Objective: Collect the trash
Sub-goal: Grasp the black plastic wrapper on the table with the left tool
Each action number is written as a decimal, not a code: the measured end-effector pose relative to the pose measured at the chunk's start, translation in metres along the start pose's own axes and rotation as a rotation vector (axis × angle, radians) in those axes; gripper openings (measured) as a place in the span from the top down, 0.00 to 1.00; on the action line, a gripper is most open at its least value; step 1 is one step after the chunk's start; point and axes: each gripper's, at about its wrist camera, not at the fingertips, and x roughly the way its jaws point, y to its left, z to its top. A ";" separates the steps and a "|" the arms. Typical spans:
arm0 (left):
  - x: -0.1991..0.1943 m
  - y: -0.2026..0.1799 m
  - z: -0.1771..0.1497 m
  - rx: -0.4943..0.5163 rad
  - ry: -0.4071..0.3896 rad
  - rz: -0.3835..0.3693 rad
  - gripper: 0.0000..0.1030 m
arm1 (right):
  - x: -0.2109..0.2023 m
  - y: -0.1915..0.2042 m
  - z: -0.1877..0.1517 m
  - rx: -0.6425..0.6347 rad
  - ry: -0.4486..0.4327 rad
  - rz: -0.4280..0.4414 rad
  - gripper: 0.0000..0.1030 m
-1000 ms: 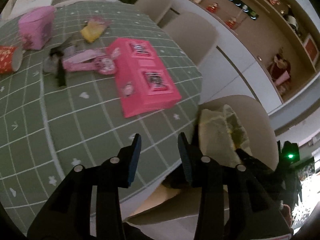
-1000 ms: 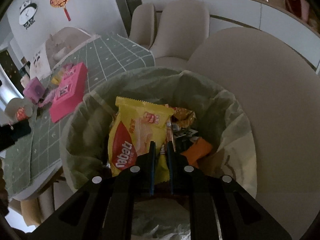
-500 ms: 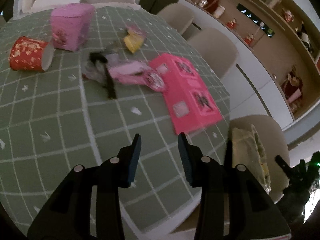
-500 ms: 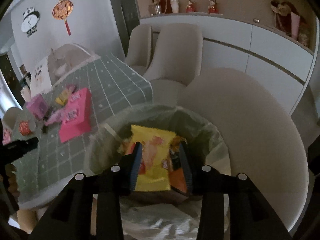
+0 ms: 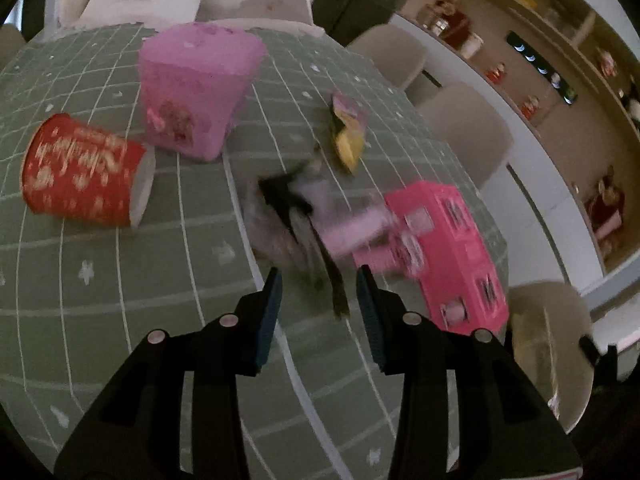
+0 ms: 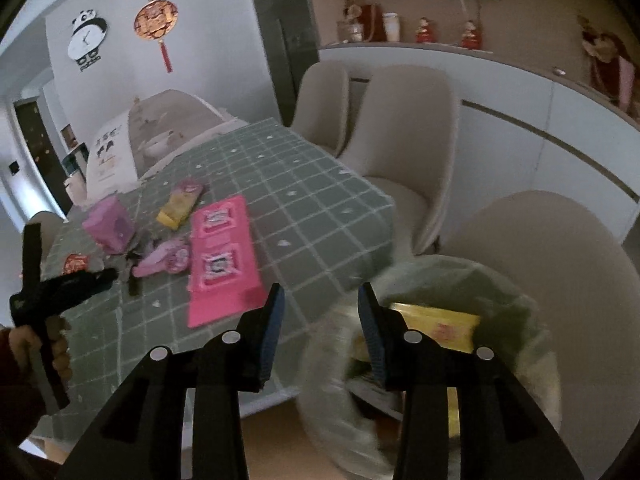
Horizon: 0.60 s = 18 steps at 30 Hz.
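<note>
While both grippers hold nothing, the left gripper (image 5: 318, 280) hangs with jaws apart over the green-checked table (image 5: 168, 300), the right gripper (image 6: 320, 300) likewise parted above the lined bin (image 6: 516, 308). Beyond lie blurred wrappers (image 5: 320, 216), pink box (image 5: 448, 248), red cup (image 5: 80, 170).

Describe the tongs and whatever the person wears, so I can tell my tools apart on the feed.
Both tongs look the same: the left tongs and right tongs have black angular bodies with silver round rivets and flat fingers lined with blue ribbed pads. In the right wrist view the left tool has a black pistol-style handle in a hand with a dark red sleeve.
</note>
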 end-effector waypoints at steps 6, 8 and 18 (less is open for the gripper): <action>0.031 -0.006 0.029 0.049 -0.005 0.111 0.64 | 0.018 0.041 0.007 -0.075 0.004 0.018 0.64; 0.044 -0.006 0.033 0.044 0.016 0.134 0.64 | 0.023 0.049 0.010 -0.083 0.008 0.027 0.64; 0.021 0.021 0.027 0.012 0.027 0.110 0.75 | 0.067 0.090 0.035 -0.122 0.046 0.109 0.64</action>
